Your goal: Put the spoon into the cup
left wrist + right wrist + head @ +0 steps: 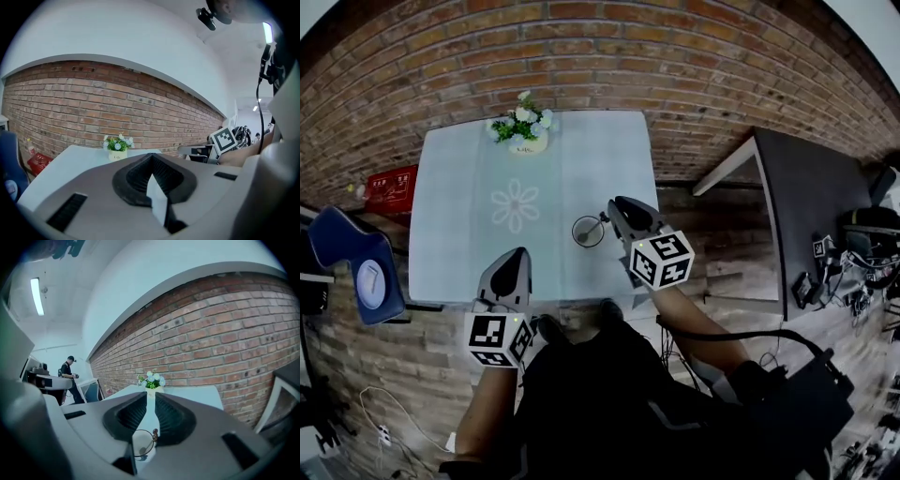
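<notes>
Glass cup [589,231] on the table [459,187] holds the spoon [602,221] (leaning on the rim). Right gripper [150,397] jaws stand slightly apart, empty; left gripper [151,157] jaws meet.

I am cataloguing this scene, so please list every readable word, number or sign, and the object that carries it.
"Life", small and faint: on the flower pot.
Red box: white print, too blurred to read.
Marker cubes: black-and-white square patterns, no words.

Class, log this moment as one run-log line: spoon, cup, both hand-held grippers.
spoon: in glass cup | right hand-held gripper: open, empty, clear of cup | left hand-held gripper: shut, empty
</notes>
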Action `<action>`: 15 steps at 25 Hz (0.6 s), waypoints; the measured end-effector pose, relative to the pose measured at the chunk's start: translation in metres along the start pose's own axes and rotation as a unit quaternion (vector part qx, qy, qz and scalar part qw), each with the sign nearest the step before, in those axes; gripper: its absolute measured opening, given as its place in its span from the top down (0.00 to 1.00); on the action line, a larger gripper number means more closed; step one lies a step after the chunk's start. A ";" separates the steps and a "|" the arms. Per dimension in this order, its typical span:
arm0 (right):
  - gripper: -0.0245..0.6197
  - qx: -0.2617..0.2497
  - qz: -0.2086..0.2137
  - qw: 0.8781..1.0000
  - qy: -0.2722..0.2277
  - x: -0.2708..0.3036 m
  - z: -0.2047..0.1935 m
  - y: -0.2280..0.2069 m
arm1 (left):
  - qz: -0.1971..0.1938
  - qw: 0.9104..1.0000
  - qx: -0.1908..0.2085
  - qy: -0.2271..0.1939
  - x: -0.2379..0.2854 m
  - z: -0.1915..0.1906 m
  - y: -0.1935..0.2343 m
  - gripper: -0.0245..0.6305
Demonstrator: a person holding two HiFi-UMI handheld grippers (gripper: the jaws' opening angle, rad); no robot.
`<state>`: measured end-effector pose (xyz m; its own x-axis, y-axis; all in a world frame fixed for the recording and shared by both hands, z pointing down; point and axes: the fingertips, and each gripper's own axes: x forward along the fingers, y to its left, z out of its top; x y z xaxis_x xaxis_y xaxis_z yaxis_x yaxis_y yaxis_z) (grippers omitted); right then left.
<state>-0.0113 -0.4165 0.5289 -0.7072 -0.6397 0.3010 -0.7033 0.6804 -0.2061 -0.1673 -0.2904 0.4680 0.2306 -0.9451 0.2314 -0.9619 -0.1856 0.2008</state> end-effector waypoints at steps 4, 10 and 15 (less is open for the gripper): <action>0.88 -0.013 -0.022 1.000 -0.015 -0.018 0.020 0.005 | -0.034 0.999 0.010 -0.015 -0.003 0.016 -0.005 0.95; 0.91 -0.017 -0.045 0.998 -0.040 -0.042 0.052 0.026 | -0.062 0.997 0.036 -0.022 -0.001 0.032 -0.003 0.95; 0.92 -0.030 -0.072 0.996 -0.052 -0.062 0.065 0.039 | -0.093 0.994 0.041 -0.032 0.000 0.049 0.000 0.95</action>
<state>0.0009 -0.3736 0.4413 -0.6050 -0.7636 0.2256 -0.7947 0.5968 -0.1112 -0.1741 -0.3037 0.4218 0.3979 -0.9073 0.1361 -0.9129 -0.3769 0.1564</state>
